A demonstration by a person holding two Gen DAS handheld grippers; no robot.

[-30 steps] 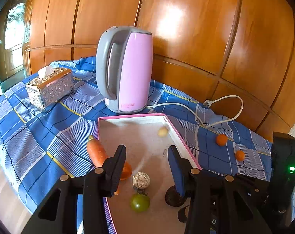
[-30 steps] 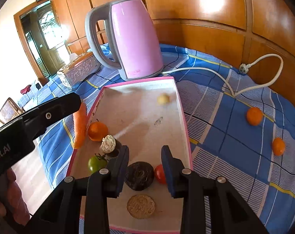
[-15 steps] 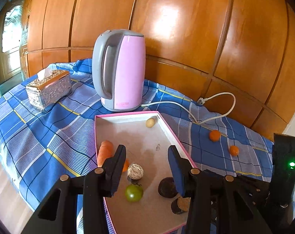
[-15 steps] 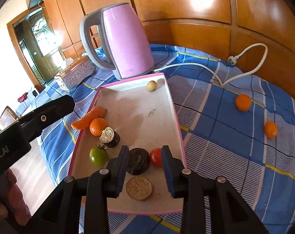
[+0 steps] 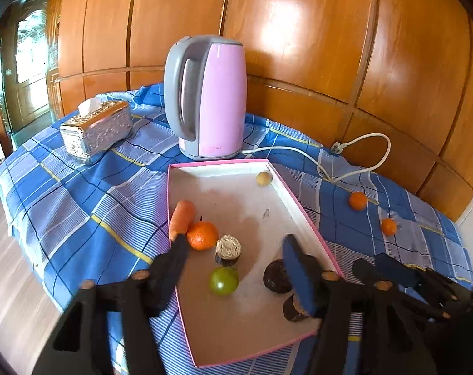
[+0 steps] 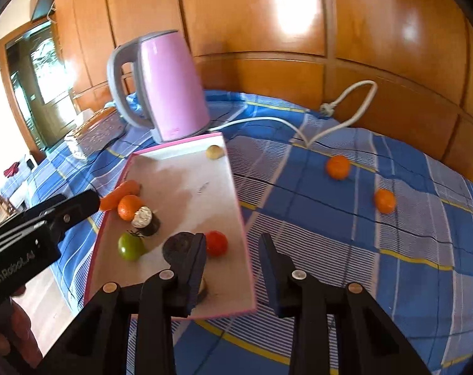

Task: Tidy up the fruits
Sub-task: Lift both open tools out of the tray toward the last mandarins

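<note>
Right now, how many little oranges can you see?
3: one orange in the pink tray beside the carrot, two on the blue cloth, nearer orange and farther orange. None seems hidden.

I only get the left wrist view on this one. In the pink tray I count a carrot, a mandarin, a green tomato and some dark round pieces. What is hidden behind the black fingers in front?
Observer: The right wrist view shows a red tomato in the tray, beside a dark round piece.
Operator: Is the right gripper carrying anything?
Observer: No. The right gripper has its jaws apart with nothing between them, above the tray's right rim.
Operator: And the left one?
Observer: A bare hand holds the left gripper; its jaws have just been opening, with nothing gripped.
</note>
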